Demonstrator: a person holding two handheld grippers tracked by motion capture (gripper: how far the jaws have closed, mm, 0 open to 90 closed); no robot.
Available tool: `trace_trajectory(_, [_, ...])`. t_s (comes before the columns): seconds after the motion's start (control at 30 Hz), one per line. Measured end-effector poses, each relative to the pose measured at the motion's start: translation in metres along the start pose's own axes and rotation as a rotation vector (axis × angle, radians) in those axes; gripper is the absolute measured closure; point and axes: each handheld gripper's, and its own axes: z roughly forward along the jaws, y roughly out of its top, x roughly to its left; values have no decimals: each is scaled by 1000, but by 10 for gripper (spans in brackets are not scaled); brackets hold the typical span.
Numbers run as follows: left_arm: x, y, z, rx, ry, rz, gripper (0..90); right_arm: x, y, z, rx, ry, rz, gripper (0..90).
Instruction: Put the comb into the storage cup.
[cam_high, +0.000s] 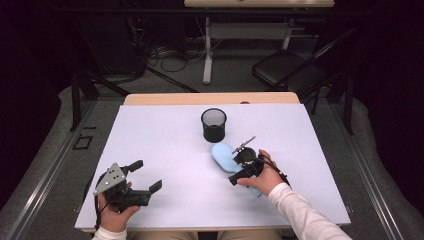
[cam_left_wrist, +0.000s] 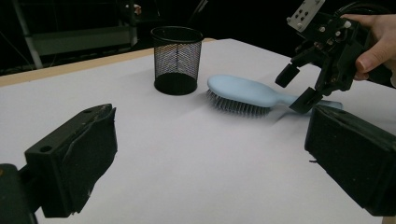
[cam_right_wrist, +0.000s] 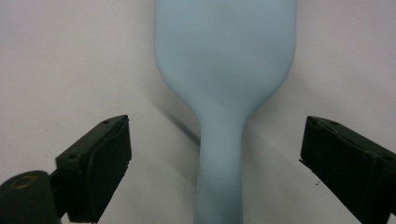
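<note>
On the left of the worktop (cam_high: 165, 150) the left tongs (cam_high: 145, 176) rest spread and empty — well apart from the work. Mid-table stands a mesh cup (cam_high: 214, 125), upright, likely the destination. Just right of it the brush (cam_left_wrist: 243, 93) lies bristles down, handle toward the person — so the right tongs (cam_right_wrist: 215, 163) straddle the handle, spread, pads not yet touching it.

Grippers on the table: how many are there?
2. The left gripper is near the table's front left; the right gripper hovers, jaws open, over the hairbrush handle, right of centre.
</note>
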Motion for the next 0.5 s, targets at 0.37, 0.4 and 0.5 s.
trace_trajectory(0.37, [0,0,0,2,-2,1,23,-2,1,3,42,12,-21,212])
trace_trajectory(0.4, [0,0,0,2,3,1,23,-2,1,5,25,12,-19,225])
trace_trajectory(0.5, [0,0,0,3,1,1,23,-2,2,6,30,15,-22,271])
